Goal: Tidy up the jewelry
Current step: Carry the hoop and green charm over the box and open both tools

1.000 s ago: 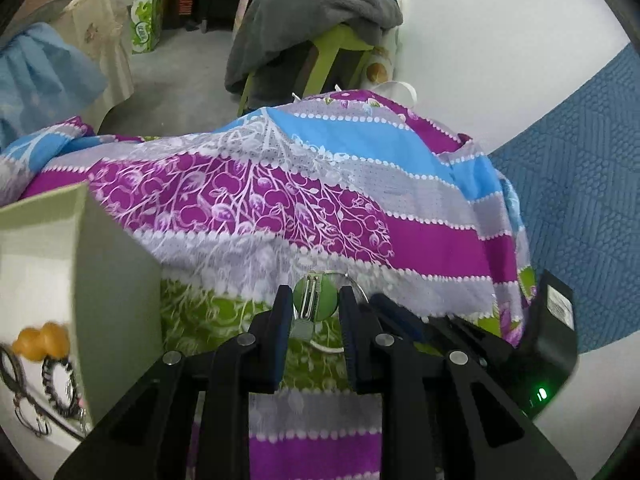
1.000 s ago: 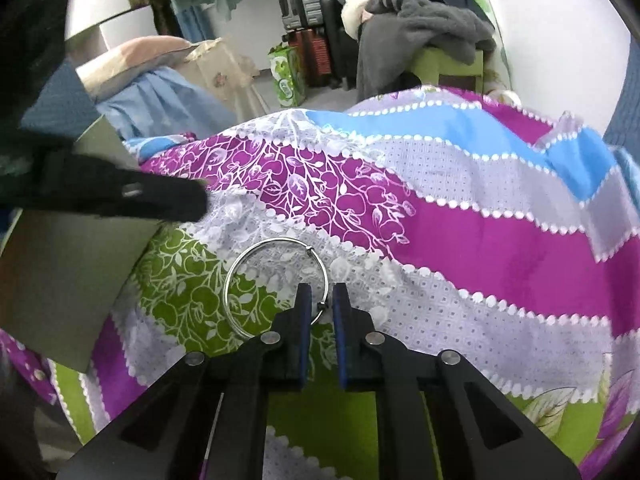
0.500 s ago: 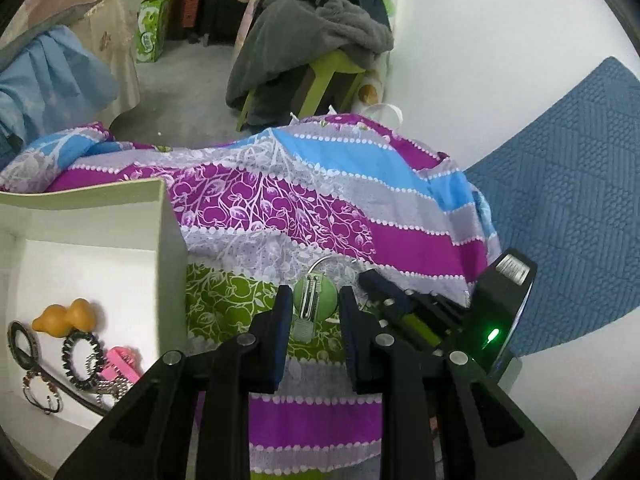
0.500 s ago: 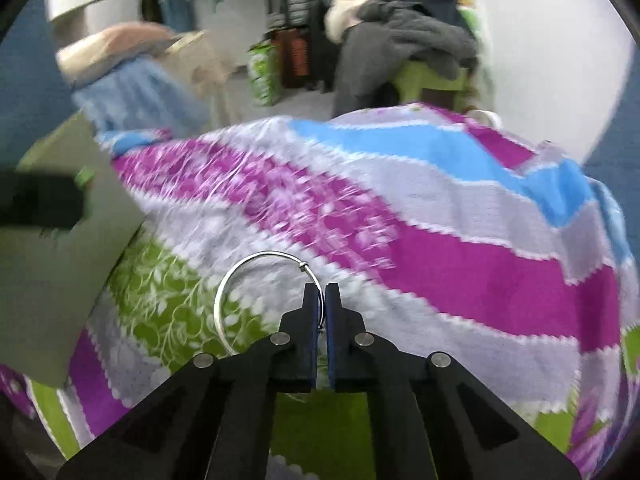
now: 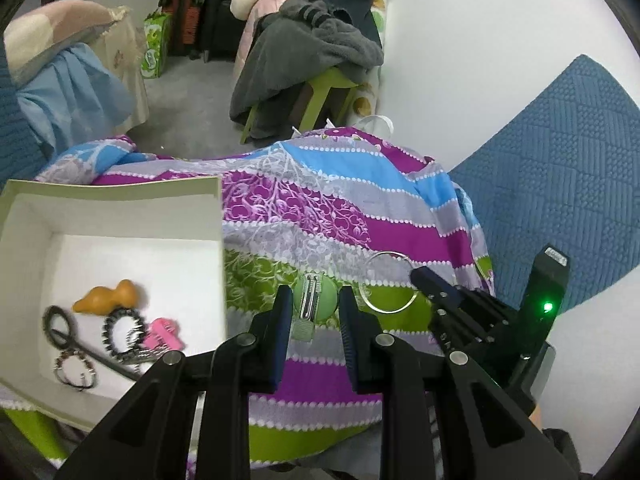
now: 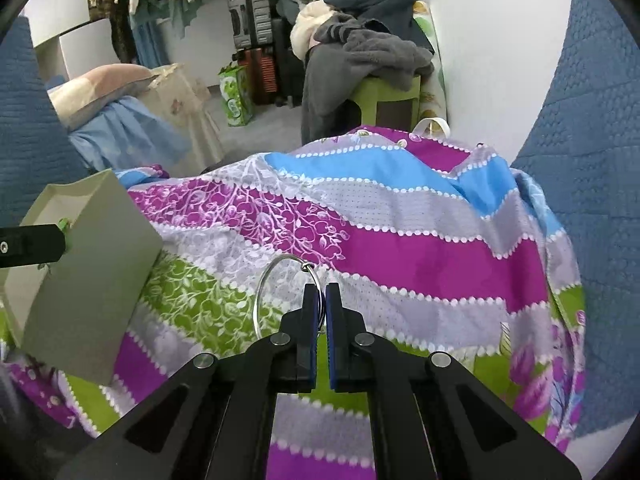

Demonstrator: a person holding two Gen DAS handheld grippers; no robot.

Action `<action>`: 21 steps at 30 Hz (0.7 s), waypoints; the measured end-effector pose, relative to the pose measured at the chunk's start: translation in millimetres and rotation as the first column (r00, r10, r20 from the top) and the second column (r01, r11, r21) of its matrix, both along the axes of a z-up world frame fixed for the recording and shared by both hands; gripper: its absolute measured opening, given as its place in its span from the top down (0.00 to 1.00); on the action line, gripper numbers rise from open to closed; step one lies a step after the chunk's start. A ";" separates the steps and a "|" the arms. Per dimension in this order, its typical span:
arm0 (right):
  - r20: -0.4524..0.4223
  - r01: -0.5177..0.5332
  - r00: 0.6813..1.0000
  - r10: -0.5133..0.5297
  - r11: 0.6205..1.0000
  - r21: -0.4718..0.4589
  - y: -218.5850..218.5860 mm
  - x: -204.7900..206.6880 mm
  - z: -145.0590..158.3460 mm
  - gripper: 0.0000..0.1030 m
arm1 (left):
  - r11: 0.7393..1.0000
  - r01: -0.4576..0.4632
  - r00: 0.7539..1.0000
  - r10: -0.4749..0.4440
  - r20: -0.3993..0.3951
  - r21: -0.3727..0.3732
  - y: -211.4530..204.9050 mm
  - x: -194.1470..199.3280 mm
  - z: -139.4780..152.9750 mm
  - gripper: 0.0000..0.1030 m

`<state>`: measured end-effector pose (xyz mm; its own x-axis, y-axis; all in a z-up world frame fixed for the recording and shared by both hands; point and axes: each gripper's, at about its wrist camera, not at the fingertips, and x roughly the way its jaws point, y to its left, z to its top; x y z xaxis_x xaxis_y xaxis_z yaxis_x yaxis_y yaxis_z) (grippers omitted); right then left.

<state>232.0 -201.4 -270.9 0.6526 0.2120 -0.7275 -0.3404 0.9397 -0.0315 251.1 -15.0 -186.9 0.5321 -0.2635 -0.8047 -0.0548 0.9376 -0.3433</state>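
My left gripper (image 5: 315, 304) is shut on a round green hair clip (image 5: 316, 299) with a metal snap, held above the striped cloth. To its left stands a white open box (image 5: 120, 216) holding an orange gourd charm (image 5: 108, 292), a black beaded bracelet (image 5: 120, 330), a pink clip (image 5: 164, 332) and other pieces. My right gripper (image 6: 320, 300) is shut on a thin silver hoop (image 6: 280, 288) and holds it above the cloth; the hoop (image 5: 386, 284) and gripper also show in the left wrist view. The box's outer wall (image 6: 84, 280) is at the left in the right wrist view.
A purple, blue, grey and green striped cloth (image 6: 400, 240) covers the work surface. Beyond it stand a green stool piled with grey clothes (image 5: 312, 52), a pillow on a covered table (image 5: 68, 40), and a white wall. A blue quilted surface (image 5: 560, 180) lies to the right.
Both grippers have risen and pulled back from the cloth, carrying the hair clip and the hoop. The inside of the box has come into the left wrist view.
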 end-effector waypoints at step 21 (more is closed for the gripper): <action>0.132 -0.039 0.991 0.031 0.997 0.060 77.4 -39.4 144.5 0.98 | 0.995 -0.012 0.993 0.001 0.114 0.096 82.6 -27.9 125.2 0.78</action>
<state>192.6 -123.9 -126.4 0.7326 0.2786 -0.6211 -0.3700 0.9288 -0.0197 223.2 67.7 -61.7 0.6232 -0.1839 -0.7602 -0.0270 0.9663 -0.2558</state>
